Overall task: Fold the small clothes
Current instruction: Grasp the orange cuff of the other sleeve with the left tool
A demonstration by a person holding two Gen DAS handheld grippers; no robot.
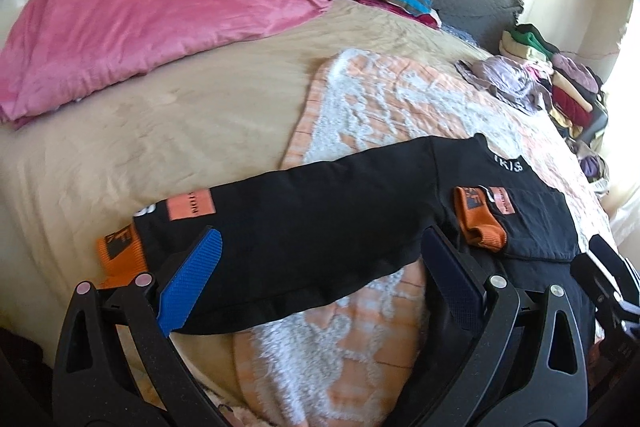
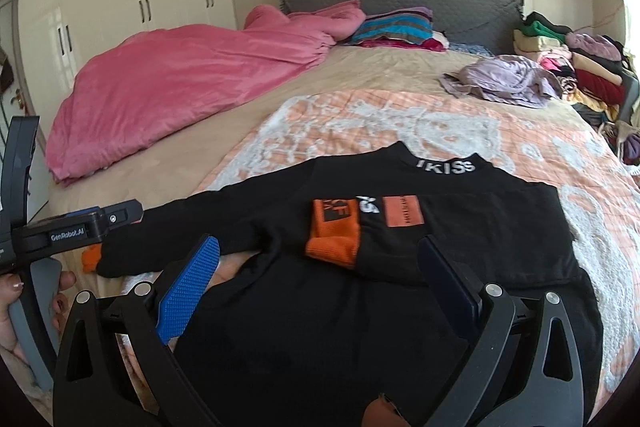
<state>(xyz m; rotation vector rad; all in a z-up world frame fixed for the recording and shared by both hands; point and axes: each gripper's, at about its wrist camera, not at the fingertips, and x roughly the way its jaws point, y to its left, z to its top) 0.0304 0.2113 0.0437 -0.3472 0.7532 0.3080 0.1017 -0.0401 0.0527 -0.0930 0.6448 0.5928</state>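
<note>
Both the left gripper [image 1: 320,275] and the right gripper [image 2: 320,275] had their jaws spread wide, gripping nothing, just above the near edge of the black top [image 2: 400,247]. It lay flat on an orange-and-white blanket [image 2: 440,127] on the bed [image 1: 140,127], one orange-cuffed sleeve [image 2: 334,231] folded across its chest. Farther left lay a pink duvet [image 2: 180,83]; far right, piled clothes [image 2: 580,75].

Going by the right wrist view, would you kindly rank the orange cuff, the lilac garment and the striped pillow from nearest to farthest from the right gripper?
1. Orange cuff, folded onto the black top, just ahead of the right gripper.
2. Lilac garment, mid-bed, right.
3. Striped pillow, by the headboard.
</note>
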